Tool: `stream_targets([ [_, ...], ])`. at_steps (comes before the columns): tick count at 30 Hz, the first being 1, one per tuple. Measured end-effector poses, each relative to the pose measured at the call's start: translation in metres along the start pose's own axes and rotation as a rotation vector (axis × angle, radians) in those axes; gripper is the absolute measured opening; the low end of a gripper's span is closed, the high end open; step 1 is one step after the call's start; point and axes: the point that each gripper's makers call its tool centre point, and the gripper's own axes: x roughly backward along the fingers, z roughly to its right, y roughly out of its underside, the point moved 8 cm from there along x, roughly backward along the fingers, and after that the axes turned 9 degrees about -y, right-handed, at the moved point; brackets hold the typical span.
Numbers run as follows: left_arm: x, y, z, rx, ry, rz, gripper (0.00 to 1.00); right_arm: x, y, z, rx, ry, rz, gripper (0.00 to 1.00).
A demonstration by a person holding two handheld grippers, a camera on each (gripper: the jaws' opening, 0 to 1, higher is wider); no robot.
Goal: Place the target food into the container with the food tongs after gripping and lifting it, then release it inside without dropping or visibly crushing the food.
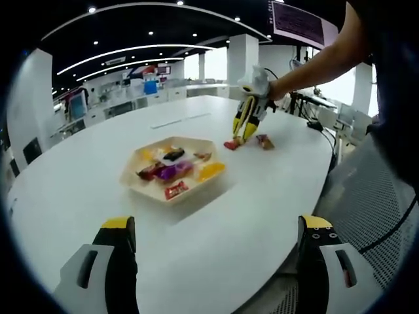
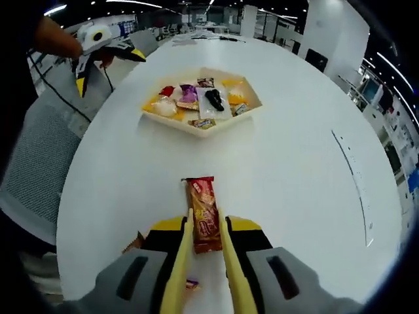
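In the left gripper view, the left gripper (image 1: 216, 245) stands spread wide over the white oval table (image 1: 262, 216), with the cream hexagonal tray of wrapped snacks (image 1: 171, 169) ahead. Beyond it, the right gripper (image 1: 241, 135) meets a red wrapper.

In the right gripper view, yellow tongs (image 2: 204, 261) pinch the red-brown wrapped snack bar (image 2: 203, 212), which lies on the table, well short of the tray (image 2: 201, 98).

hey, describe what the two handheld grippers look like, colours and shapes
The left gripper has chunky black fingers with yellow tips and grey slotted side plates. The right gripper has a grey and black body with yellow patches, carrying slim yellow tongs. In the left gripper view it looks white-bodied with yellow and black tongs.
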Motion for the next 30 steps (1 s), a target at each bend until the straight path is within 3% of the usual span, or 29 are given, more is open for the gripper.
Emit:
stream_targets([
  [15, 0.003, -0.003, -0.006, 0.036, -0.035, 0.014, 1.00, 0.035, -0.016, 0.004, -0.145, 0.100, 0.085, 0.21],
  [18, 0.004, -0.005, -0.003, 0.020, -0.029, 0.031, 1.00, 0.046, -0.028, 0.002, -0.178, 0.125, 0.116, 0.21],
  [22, 0.003, -0.001, 0.000, -0.014, -0.019, -0.007, 1.00, 0.050, -0.045, -0.003, -0.175, 0.124, 0.113, 0.22],
  [26, 0.006, -0.008, -0.001, -0.005, -0.019, 0.043, 1.00, 0.050, -0.067, -0.009, -0.154, 0.128, 0.108, 0.22],
  [30, 0.007, -0.010, -0.002, 0.012, -0.023, 0.045, 1.00, 0.042, -0.092, -0.013, -0.131, 0.123, 0.100, 0.22],
])
